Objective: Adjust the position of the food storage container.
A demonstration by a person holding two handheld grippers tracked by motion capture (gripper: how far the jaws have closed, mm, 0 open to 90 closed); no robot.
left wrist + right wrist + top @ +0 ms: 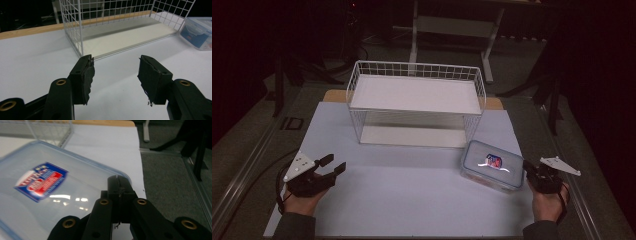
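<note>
A clear plastic container (492, 164) with a lid and a red-and-blue label sits on the white mat at the right, in front of the wire rack's corner. My right gripper (528, 169) is at the container's right edge, jaws shut together. In the right gripper view the gripper (120, 181) has its tips over the corner of the container's lid (50, 195), and nothing shows between them. My left gripper (335, 163) rests low at the left of the mat. The left gripper (116, 72) stands open and empty, facing the rack, with the container (197, 32) far to the right.
A white wire rack (417, 65) with an upper shelf and a lower floor stands at the back middle of the mat (412, 200). Its near wire corner (75, 25) is just ahead of the left jaws. Dark floor and table legs lie beyond.
</note>
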